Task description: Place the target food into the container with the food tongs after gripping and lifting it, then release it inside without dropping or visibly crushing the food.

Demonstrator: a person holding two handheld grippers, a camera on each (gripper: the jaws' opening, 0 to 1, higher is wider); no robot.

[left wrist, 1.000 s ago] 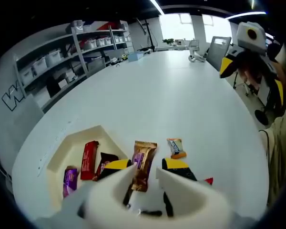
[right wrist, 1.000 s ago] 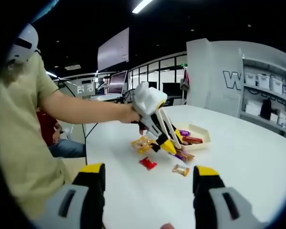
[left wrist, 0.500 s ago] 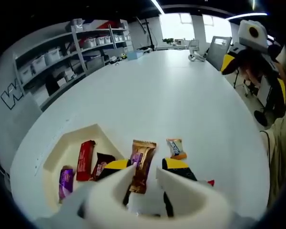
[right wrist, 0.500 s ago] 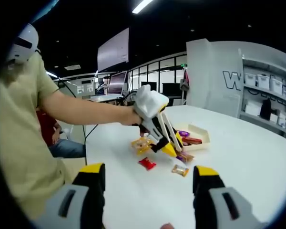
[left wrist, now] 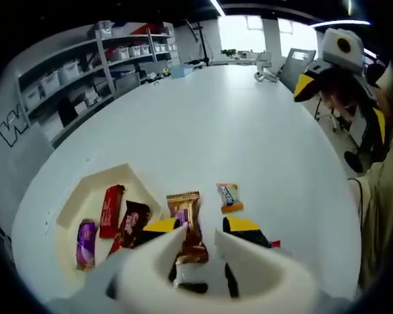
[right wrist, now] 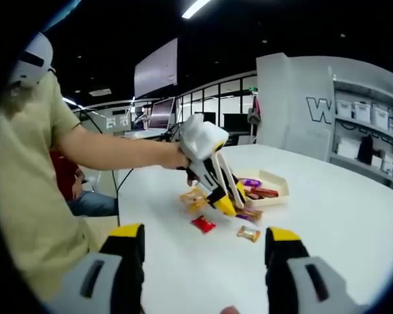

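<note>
Since the earlier frames the left gripper (left wrist: 200, 230) has lifted a little with the gold-wrapped bar (left wrist: 187, 222) and tipped toward the container (left wrist: 92, 190); the things on the table have not moved.

In the left gripper view, the yellow-tipped jaws are pressed against the lower part of the gold-wrapped bar, whose crimped top stands up between them, just beside the container's near corner. The cream container on the white table (left wrist: 236, 131) holds a purple candy (left wrist: 86, 235), a red bar (left wrist: 109, 210) and a dark red bar (left wrist: 128, 224) that leans over its rim. An orange-and-blue candy (left wrist: 229, 197) lies on the table just right of the held bar. In the right gripper view, the right gripper (right wrist: 202, 243) hangs well back from the table with its jaws spread wide and nothing between them, and a red candy (right wrist: 204, 224) lies near the left gripper.
</note>
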